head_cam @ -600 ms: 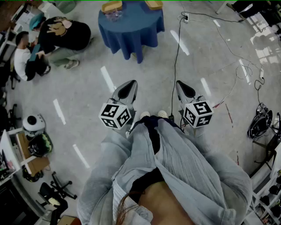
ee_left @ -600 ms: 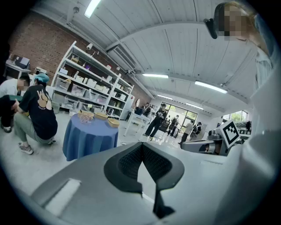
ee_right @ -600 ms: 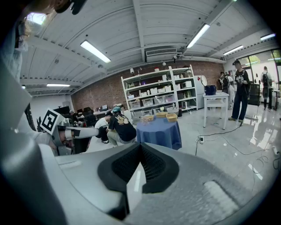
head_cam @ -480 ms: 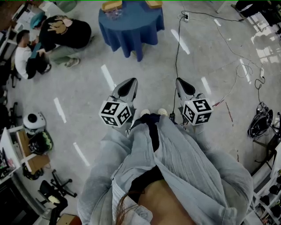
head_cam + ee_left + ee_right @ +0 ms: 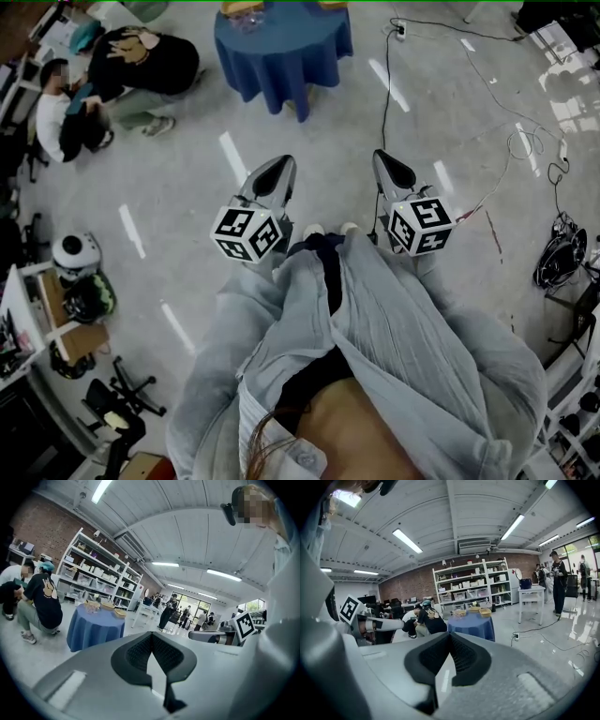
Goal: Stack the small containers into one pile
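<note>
left of the table (image 5: 281, 66), two people (image 5: 122, 66) crouch on the floor (image 5: 178, 187). well short of the table, the left tool (image 5: 272, 176) points towards it, its jaws clenched tip to tip with nothing between them. the small containers (image 5: 485, 613) sit on top of the table, side by side and not yet piled (tan and shallow as far as can be made out; a clear thing among them is too small to tell). shelves (image 5: 473, 581) stand behind the table. the right tool (image 5: 392, 171) is just as far short of the table, and it too is clenched on nothing. right of the table a cable (image 5: 382, 112) trails over the floor.

no stacking has begun, and the table has yet to be reached. the containers look light and fairly stiff, probably basket-like, so they should lift easily but could tip or skid on the cloth if nudged. the rim seems the place to take hold, one jaw inside the wall and one outside, squeezing gently and lowering each squarely into the next.
</note>
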The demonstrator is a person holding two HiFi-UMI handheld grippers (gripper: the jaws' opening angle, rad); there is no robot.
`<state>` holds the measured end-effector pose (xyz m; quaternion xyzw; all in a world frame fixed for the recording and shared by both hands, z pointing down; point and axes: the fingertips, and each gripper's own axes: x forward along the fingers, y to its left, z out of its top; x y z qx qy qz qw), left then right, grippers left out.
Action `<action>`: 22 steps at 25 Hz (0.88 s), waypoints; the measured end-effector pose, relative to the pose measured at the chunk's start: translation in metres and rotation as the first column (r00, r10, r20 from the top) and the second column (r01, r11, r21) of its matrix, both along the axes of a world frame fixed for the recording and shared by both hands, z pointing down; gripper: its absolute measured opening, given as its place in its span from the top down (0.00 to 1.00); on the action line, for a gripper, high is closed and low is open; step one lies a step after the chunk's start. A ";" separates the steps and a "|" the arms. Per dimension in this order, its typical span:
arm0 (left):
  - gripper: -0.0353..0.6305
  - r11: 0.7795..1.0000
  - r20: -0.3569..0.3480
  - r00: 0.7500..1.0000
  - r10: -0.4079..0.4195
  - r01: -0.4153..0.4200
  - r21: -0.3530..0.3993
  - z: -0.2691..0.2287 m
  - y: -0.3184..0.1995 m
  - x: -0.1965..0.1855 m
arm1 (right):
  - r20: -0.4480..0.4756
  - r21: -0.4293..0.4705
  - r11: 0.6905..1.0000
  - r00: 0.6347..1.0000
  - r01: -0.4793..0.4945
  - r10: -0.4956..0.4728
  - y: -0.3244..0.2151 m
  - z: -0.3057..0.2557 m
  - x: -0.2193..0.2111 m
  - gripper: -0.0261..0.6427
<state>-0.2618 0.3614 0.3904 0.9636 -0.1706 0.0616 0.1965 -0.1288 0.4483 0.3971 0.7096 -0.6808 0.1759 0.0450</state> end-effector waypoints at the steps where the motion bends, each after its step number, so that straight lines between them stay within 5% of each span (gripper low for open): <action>1: 0.92 1.000 0.005 1.000 0.003 -0.003 0.004 0.001 0.001 -0.002 | -0.003 0.002 1.000 1.000 -0.003 0.003 0.001 0.000 -0.003 0.96; 7: 0.92 0.999 0.039 0.999 0.034 -0.035 0.020 0.014 0.004 -0.013 | 0.002 -0.013 1.000 1.000 -0.015 0.015 0.005 0.008 -0.018 0.90; 16: 0.92 0.999 0.051 0.997 0.049 -0.049 0.010 0.025 -0.006 -0.036 | 0.032 0.039 0.998 0.998 -0.055 0.054 -0.010 0.007 -0.036 0.54; 22: 0.92 0.999 0.061 0.997 0.042 -0.043 0.013 0.026 -0.013 -0.043 | 0.011 0.030 0.998 0.998 -0.060 0.059 -0.018 0.007 -0.037 0.54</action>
